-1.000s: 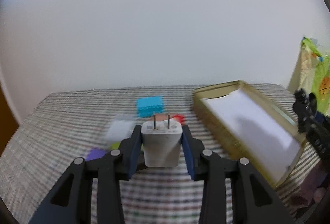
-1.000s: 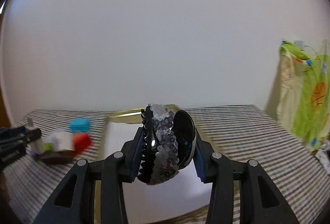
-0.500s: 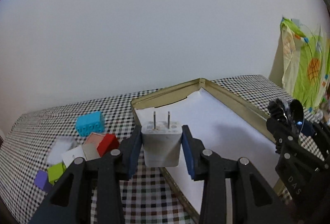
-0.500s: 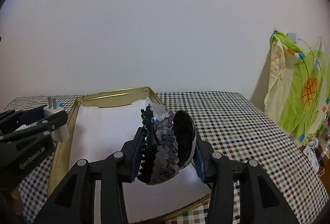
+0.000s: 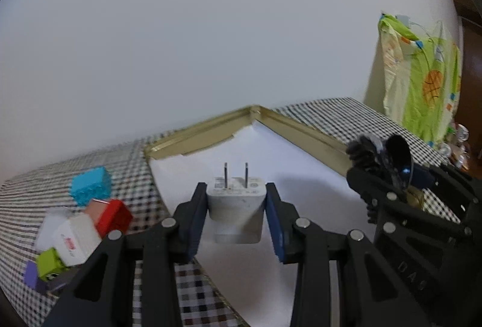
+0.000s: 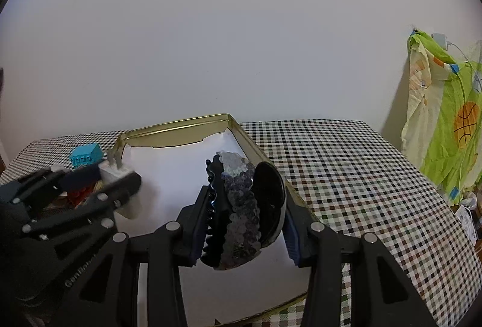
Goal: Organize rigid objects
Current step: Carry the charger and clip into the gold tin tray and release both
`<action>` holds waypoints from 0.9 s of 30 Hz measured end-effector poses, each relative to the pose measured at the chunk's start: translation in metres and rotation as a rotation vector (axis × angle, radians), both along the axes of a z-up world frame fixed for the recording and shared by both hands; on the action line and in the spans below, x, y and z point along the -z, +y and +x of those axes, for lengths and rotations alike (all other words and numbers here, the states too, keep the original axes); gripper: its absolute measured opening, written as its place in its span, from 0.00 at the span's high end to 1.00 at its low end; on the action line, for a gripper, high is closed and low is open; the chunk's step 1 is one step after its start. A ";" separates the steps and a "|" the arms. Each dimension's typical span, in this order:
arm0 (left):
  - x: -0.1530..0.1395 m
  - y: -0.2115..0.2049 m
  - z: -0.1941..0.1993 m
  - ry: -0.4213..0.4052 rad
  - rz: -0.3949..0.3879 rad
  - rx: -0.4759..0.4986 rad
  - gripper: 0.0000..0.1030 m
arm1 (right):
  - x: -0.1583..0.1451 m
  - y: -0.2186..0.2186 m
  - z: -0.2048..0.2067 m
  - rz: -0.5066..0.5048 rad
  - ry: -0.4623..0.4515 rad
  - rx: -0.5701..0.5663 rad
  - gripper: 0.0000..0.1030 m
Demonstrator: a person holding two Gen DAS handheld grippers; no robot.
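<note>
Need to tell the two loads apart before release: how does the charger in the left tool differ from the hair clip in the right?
The charger is plain white and boxy; the hair clip is dark, curved and covered in sequins. The charger has two straight metal prongs pointing away from the camera; the hair clip has a row of black teeth. Both are clamped in a tool, left tool and right tool, over the paper-lined gold tray.

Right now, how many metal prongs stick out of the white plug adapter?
2, side by side on top of the white plastic plug adapter, pointing up: left prong, right prong. The left gripper holds it.
</note>
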State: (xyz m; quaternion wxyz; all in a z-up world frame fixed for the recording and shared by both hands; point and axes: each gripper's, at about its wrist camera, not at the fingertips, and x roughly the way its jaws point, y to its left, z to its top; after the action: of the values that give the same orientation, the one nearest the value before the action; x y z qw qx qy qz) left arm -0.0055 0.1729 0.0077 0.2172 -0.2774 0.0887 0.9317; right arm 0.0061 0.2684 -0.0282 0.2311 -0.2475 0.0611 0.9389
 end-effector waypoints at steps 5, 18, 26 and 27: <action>0.003 -0.013 -0.006 -0.072 0.089 -0.005 0.47 | -0.003 0.002 0.007 -0.007 0.044 0.031 0.32; -0.013 -0.075 0.004 0.123 0.084 -0.323 0.01 | -0.014 0.040 0.046 -0.053 0.244 0.274 0.19; -0.006 -0.086 0.008 0.135 0.033 -0.351 0.01 | -0.017 0.033 0.049 0.025 0.248 0.299 0.19; -0.006 -0.088 0.009 0.134 0.037 -0.353 0.01 | -0.018 0.031 0.052 0.033 0.254 0.302 0.19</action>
State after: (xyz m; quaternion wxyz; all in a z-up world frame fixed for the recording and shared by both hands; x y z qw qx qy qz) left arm 0.0031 0.0852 0.0138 0.0490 -0.2219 0.0357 0.9732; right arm 0.0578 0.2996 -0.0102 0.3640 -0.1114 0.1106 0.9181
